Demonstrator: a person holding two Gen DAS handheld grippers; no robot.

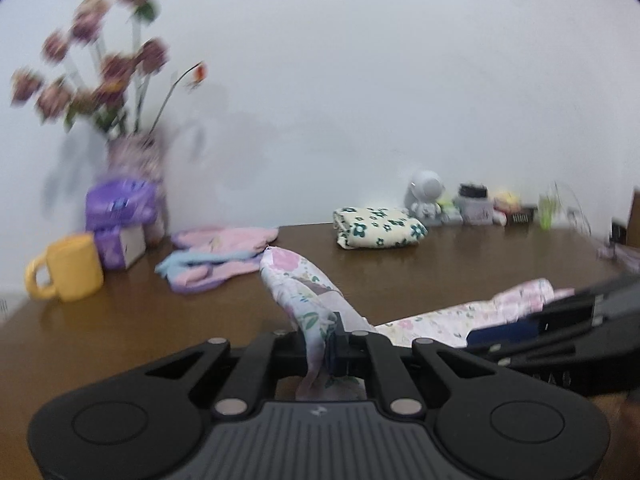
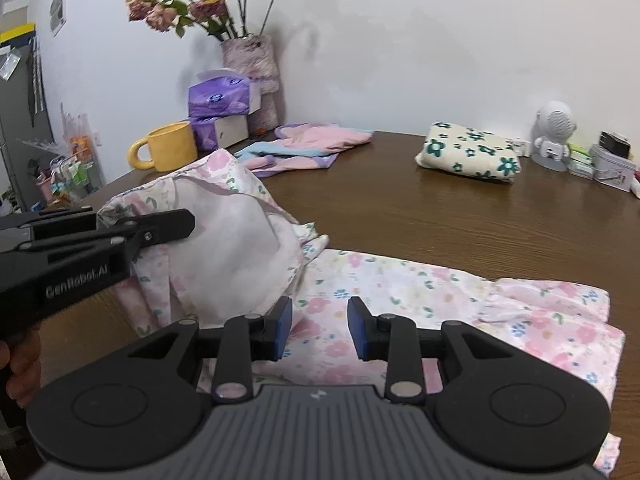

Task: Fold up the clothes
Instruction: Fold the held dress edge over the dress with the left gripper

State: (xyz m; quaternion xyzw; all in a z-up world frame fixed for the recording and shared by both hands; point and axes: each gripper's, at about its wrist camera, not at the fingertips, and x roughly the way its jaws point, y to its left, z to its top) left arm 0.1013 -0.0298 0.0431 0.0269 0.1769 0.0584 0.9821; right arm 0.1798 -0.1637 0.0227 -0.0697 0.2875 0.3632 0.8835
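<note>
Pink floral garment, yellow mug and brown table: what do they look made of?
The pink floral garment looks like thin woven cotton, matte: it drapes in soft creases where the left tool pinches it and shows a paler inside. The yellow mug seems glazed ceramic, thick-walled with a soft sheen. The brown table looks like wood or wood-grain laminate, semi-gloss: streaked grain, faint reflections.

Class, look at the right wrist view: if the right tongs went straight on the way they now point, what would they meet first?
Most likely the pink floral garment spread on the table: it lies directly ahead of the open right tongs. Depth is unclear.
</note>
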